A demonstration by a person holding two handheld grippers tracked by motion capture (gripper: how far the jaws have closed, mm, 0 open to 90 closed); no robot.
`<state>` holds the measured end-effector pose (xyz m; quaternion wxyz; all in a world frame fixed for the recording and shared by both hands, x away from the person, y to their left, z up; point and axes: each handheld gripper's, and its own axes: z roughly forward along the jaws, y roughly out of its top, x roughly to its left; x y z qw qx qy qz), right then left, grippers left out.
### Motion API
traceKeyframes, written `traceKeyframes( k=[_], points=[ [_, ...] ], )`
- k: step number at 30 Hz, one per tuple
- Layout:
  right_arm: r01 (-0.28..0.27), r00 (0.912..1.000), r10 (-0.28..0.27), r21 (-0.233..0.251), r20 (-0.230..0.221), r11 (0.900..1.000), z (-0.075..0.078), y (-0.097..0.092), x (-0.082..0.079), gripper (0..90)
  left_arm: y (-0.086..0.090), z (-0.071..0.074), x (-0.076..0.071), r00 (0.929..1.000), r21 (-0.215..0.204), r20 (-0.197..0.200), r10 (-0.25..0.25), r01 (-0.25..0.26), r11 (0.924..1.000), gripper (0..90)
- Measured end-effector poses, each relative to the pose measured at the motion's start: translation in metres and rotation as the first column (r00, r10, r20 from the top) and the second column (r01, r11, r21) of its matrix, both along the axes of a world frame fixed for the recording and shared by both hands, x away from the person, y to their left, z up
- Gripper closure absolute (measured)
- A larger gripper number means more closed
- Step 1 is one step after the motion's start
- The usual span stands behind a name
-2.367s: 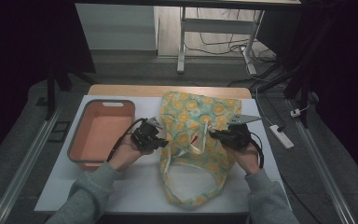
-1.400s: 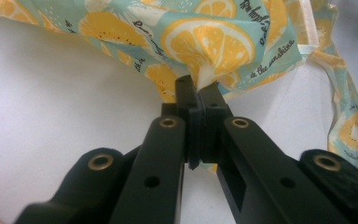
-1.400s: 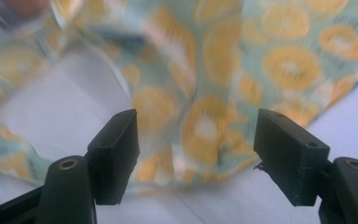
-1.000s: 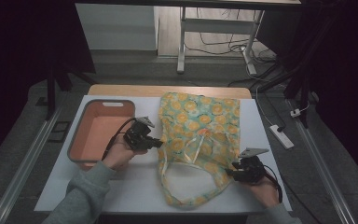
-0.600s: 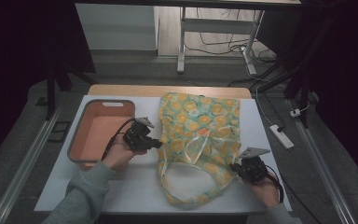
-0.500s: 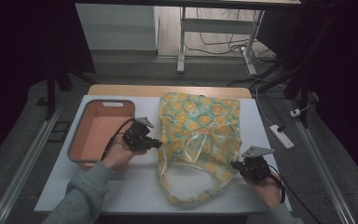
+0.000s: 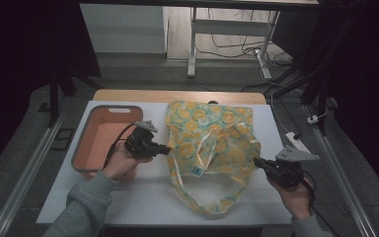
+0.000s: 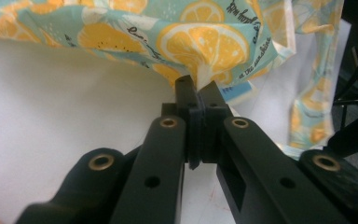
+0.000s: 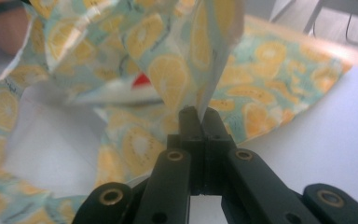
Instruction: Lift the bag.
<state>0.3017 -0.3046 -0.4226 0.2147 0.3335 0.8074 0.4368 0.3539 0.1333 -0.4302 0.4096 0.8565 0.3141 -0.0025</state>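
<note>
- A lemon-print cloth bag [image 7: 212, 148] is spread on the white worktop [image 7: 143, 197], in the middle, just right of an orange tray [image 7: 81, 158].
- The bag's closed end lies at the far side; its mouth and looped handles [image 7: 212, 205] are turned towards the near edge.
- The left tool [image 7: 167, 149] is clenched on the bag's left edge; in the left gripper view, cloth [image 8: 200, 42] is seen pinched at the closed tips [image 8: 196, 91].
- The right tool [image 7: 256, 162] is clenched on the bag's right edge, where the fabric [image 9: 205, 60] is seen rising as a raised fold from between the tips [image 9: 198, 116] in the right gripper view.
- The right side of the bag is lifted a little off the worktop, while the left side stays low.
- As judged from this, both grips on the bag are done, one at each side near the mouth.
- What is left appears to be the handling itself: whether the bag is to be opened, folded or moved cannot be told.
- The tray holds nothing that can be made out.
</note>
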Motion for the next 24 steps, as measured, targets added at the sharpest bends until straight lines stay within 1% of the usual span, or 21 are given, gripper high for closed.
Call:
traceKeyframes(
  k=[4,7,11,13,17,19,23,24],
  points=[
    [-0.018,0.9992,0.018,-0.008,0.037,0.9998,0.017,0.003,0.000,90.0,0.008,0.010,-0.003,0.9999,-0.042,0.013,-0.008,0.009,0.9991,89.1],
    [-0.021,0.9972,0.021,-0.009,0.072,0.9997,0.030,0.005,0.002,90.0,0.013,0.017,-0.005,0.9995,-0.062,0.033,0.000,0.002,0.9981,89.1],
    [-0.035,0.9927,0.034,0.004,0.116,0.9994,0.048,0.009,0.008,90.0,0.021,0.025,-0.005,0.9986,-0.096,0.050,0.017,-0.012,0.9953,89.1],
    [-0.040,0.9908,0.039,0.006,0.130,0.9992,0.054,0.012,0.010,90.0,0.025,0.027,-0.005,0.9981,-0.109,0.057,0.025,-0.019,0.9938,89.1],
    [-0.039,0.9859,0.036,0.017,0.163,0.9991,0.069,0.014,0.016,90.0,0.034,0.036,-0.005,0.9962,-0.136,0.073,0.047,-0.037,0.9901,89.1],
    [-0.032,0.9839,0.028,0.024,0.177,0.9992,0.076,0.013,0.018,90.0,0.038,0.042,-0.006,0.9944,-0.145,0.090,0.056,-0.042,0.9885,89.1],
    [-0.022,0.9796,0.012,0.050,0.201,0.9985,0.089,0.010,0.022,90.0,0.046,0.053,-0.008,0.9900,-0.177,0.119,0.075,-0.054,0.9828,89.1],
    [-0.017,0.9780,0.004,0.059,0.208,0.9981,0.092,0.008,0.023,90.0,0.048,0.055,-0.008,0.9896,-0.186,0.121,0.077,-0.054,0.9810,89.1]
  ],
)
